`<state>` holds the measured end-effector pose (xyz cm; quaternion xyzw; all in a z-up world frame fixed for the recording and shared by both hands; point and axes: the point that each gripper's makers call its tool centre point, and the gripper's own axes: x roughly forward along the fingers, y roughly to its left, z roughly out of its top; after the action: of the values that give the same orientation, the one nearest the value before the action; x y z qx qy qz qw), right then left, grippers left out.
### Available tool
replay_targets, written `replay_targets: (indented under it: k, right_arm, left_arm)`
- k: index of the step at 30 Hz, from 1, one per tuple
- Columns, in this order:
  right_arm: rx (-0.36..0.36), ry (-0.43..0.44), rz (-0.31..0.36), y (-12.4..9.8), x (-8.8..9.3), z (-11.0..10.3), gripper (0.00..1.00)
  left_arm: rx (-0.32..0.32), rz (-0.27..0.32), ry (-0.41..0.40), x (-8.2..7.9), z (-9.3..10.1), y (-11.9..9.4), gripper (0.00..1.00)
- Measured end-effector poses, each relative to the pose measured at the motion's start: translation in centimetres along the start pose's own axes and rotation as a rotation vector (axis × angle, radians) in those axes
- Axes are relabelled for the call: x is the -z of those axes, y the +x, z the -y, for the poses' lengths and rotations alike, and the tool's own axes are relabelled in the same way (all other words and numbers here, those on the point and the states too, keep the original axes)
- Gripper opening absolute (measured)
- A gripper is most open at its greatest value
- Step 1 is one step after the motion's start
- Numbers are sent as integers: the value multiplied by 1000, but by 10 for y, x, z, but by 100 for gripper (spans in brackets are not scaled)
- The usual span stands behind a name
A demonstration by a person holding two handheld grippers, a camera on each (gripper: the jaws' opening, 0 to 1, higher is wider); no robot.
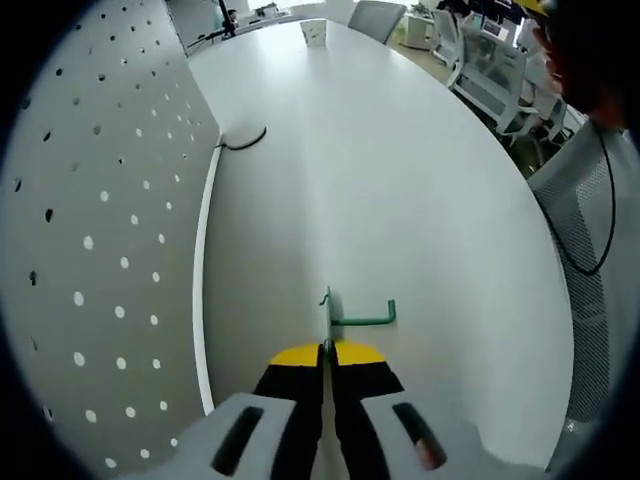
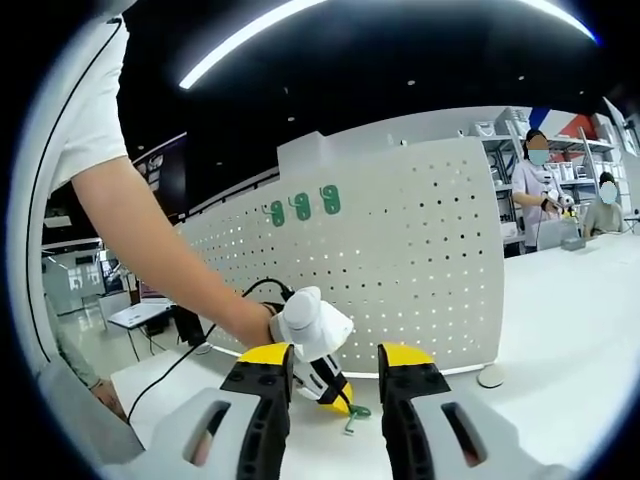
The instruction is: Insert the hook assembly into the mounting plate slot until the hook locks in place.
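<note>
In the left gripper view, a green wire hook [image 1: 352, 318] stands out from between the yellow tips of my left gripper [image 1: 326, 352], which is shut on its base plate, low over the white table [image 1: 400, 180]. The white pegboard [image 1: 100, 250] stands just to its left. In the right gripper view, my right gripper [image 2: 335, 365] is open with nothing between its jaws. Beyond it, a hand holds the left gripper [image 2: 338, 398] with the green hook [image 2: 355, 412] at its tip, in front of the upright pegboard [image 2: 400, 260]. Three green hooks [image 2: 300, 207] hang high on that board.
A black cable [image 1: 245, 140] lies at the pegboard's foot. A small white box [image 1: 314, 33] sits at the table's far end, with chairs [image 1: 490, 70] along its right side. A person's arm [image 2: 150, 240] crosses the right gripper view, and people stand at a far bench [image 2: 540, 190].
</note>
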<state>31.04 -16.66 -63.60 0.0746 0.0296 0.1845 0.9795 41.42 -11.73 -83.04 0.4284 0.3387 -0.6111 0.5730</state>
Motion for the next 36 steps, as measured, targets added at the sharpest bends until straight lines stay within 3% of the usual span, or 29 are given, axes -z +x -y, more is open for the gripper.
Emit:
replay_targets:
  k: [5, 7, 16, 19, 20, 22, 25, 26, 27, 28, 30, 36]
  right_arm:
    - [0, -3, -3, 0, 1, 0, 32]
    - [-1, 0, -2, 0, 1, 0, 32]
    - [-6, -5, -8, 0, 2, -1, 32]
    - [-4, -3, -8, 0, 2, 0, 32]
    - [-4, -4, -7, 0, 2, 0, 32]
    - [-5, -3, -6, 0, 2, 0, 32]
    - [-8, 0, -5, 0, 1, -1, 32]
    - [-9, 2, -6, 0, 2, -1, 32]
    - [-9, 2, -5, 0, 1, -1, 32]
    - [-9, 2, -4, 0, 1, -1, 32]
    - [-11, 0, -5, 0, 1, -2, 32]
    - [-9, -2, -5, 0, 1, -1, 31]
  left_arm:
    - [-9, 33, -48, 0, -2, 0, 1]
    - [-15, 74, -116, -1, -2, 0, 1]
    - [-41, 171, -172, 0, 1, -1, 1]
    - [-50, 251, -196, -10, 1, -5, 1]
    - [-59, 239, -195, -8, 0, -6, 1]
    - [-61, 324, -186, -20, 1, -11, 1]
    - [-70, 399, -186, -31, 4, -17, 1]
    - [-72, 381, -188, -29, 5, -16, 1]
    - [-66, 401, -192, -31, 7, -17, 1]
    - [-59, 457, -191, -40, 9, -20, 1]
    - [-62, 436, -200, -38, 11, -19, 1]
    - [-69, 454, -188, -44, 11, -21, 1]
